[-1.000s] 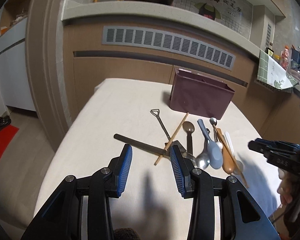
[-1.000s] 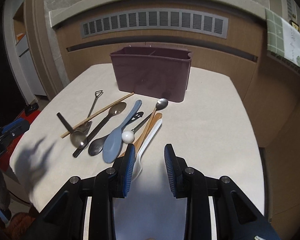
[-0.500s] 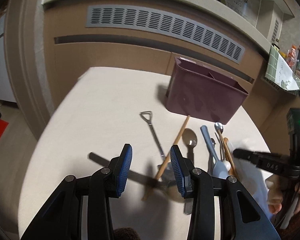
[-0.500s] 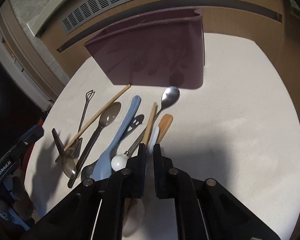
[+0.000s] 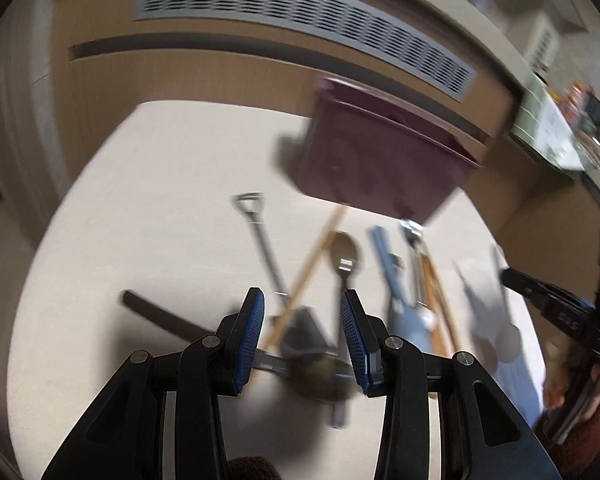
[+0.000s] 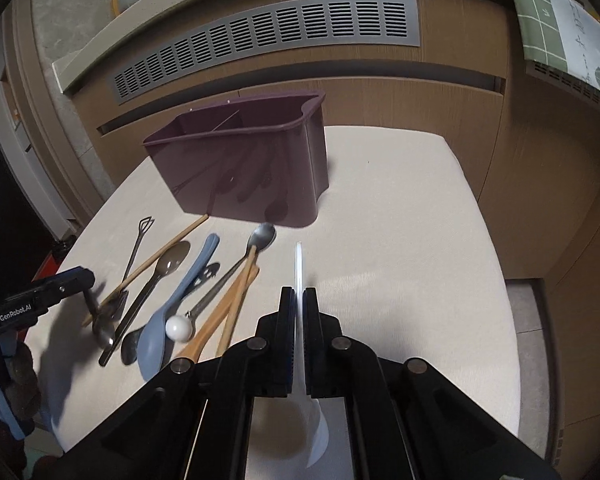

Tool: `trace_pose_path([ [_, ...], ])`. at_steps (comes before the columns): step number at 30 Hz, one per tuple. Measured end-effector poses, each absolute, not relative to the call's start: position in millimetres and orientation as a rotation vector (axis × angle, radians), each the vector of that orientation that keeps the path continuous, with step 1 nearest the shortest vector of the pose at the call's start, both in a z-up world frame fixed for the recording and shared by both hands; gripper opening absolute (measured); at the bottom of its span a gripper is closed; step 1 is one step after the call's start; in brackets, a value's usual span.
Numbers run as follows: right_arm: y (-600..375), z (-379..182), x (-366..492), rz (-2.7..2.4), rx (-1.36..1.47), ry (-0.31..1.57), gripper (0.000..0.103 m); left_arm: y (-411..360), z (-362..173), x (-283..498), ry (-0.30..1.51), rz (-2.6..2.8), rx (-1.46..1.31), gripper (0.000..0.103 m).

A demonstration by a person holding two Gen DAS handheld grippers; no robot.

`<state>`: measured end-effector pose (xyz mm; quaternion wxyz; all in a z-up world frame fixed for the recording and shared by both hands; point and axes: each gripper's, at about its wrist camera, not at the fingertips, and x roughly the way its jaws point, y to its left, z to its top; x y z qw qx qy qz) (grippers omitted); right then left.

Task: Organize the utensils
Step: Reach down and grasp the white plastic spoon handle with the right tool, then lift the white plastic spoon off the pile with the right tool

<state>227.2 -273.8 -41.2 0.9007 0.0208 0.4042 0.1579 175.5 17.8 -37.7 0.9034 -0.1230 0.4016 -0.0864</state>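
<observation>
Your right gripper [image 6: 299,312] is clamped on the thin white plastic spoon [image 6: 300,276], while your left gripper [image 5: 302,336], jaws apart, hangs over the heaped utensils.

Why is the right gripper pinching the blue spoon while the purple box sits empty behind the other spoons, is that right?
Not quite. The right gripper has its jaws shut on the white spoon, not the blue one. The blue spoon lies on the table with the others. The right wrist view shows it. The purple box does look empty there.
</observation>
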Motion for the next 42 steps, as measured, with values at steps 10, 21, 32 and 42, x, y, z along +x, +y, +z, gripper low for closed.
trace_pose_path([
  [10, -284.2, -57.3, 214.4, 0.303, 0.079, 0.871, 0.003, -51.4, -46.5, 207.7, 0.882, -0.272, -0.138, 0.041],
  [21, -285.3, -68.4, 209.4, 0.305, 0.097, 0.887, 0.003, -74.5, -51.7, 224.2, 0.917, -0.302, -0.146, 0.041],
  [32, -286.7, -70.1, 203.3, 0.302, 0.104, 0.872, 0.003, -95.4, -50.6, 184.5, 0.794, -0.425, -0.082, 0.041],
  [42, -280.7, -76.4, 198.8, 0.334, 0.023, 0.912, 0.008, -79.7, -55.6, 192.4, 0.804, -0.365, -0.047, 0.041],
])
